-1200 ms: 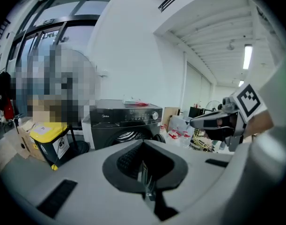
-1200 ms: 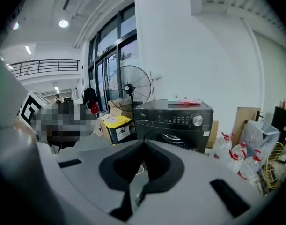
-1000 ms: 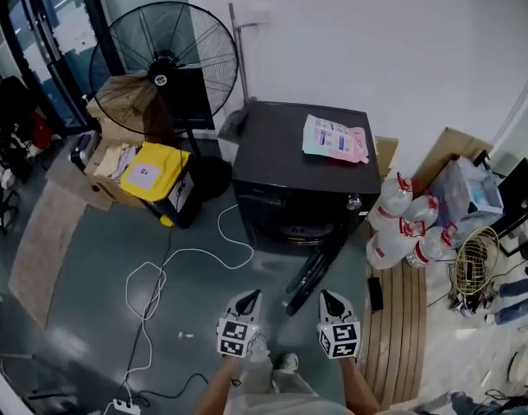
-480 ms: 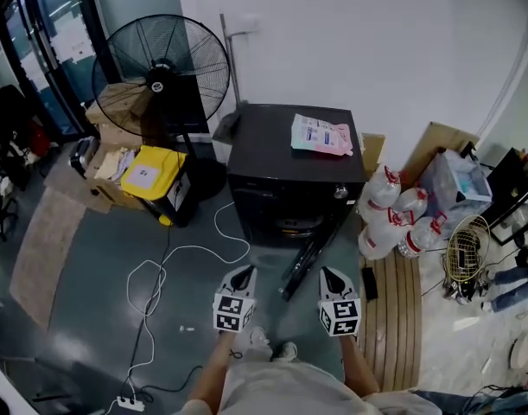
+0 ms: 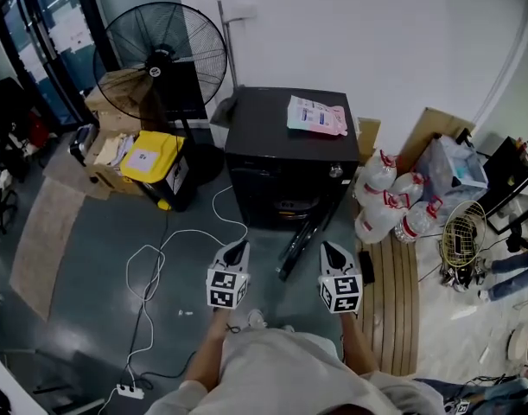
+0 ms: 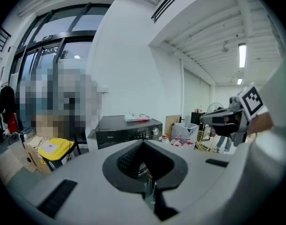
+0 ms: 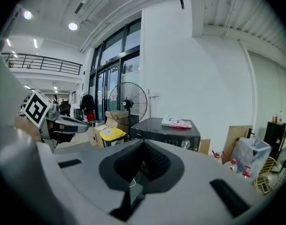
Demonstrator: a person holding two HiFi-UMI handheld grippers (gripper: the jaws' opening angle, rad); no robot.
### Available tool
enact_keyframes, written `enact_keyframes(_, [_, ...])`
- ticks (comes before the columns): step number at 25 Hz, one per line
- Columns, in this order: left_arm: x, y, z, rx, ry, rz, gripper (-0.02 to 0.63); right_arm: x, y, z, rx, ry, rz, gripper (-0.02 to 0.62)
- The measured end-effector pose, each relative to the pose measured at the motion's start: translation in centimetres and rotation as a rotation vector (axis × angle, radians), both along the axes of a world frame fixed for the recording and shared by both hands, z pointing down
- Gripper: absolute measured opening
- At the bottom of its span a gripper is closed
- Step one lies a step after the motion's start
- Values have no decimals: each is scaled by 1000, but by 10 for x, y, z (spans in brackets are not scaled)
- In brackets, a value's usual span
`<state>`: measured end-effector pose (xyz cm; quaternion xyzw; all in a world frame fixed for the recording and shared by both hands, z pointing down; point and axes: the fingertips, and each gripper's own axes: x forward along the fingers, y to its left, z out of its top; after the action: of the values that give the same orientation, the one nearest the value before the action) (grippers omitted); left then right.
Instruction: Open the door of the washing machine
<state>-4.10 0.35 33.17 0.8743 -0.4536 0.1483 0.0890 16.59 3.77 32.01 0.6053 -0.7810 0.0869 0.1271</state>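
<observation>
Both tools have risen since a second ago; we hold the left tool [image 5: 236, 250] and the right tool [image 5: 330, 250] side by side above the floor [image 5: 99, 258], each with jaws together on nothing. Ahead, well apart from both, stands the black washing machine [image 5: 289, 150], its door [image 5: 303, 245] already swung open low in front, a packet [image 5: 316, 116] on top

Bright, even indoor light; sharp centres, fisheye-bent edges, dark corners.
</observation>
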Motion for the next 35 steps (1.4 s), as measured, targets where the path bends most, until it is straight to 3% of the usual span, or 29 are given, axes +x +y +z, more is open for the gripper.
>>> enact_keyframes(35, [5, 11, 2, -5, -5, -17, 8, 0, 5, 6, -15, -14, -14, -2])
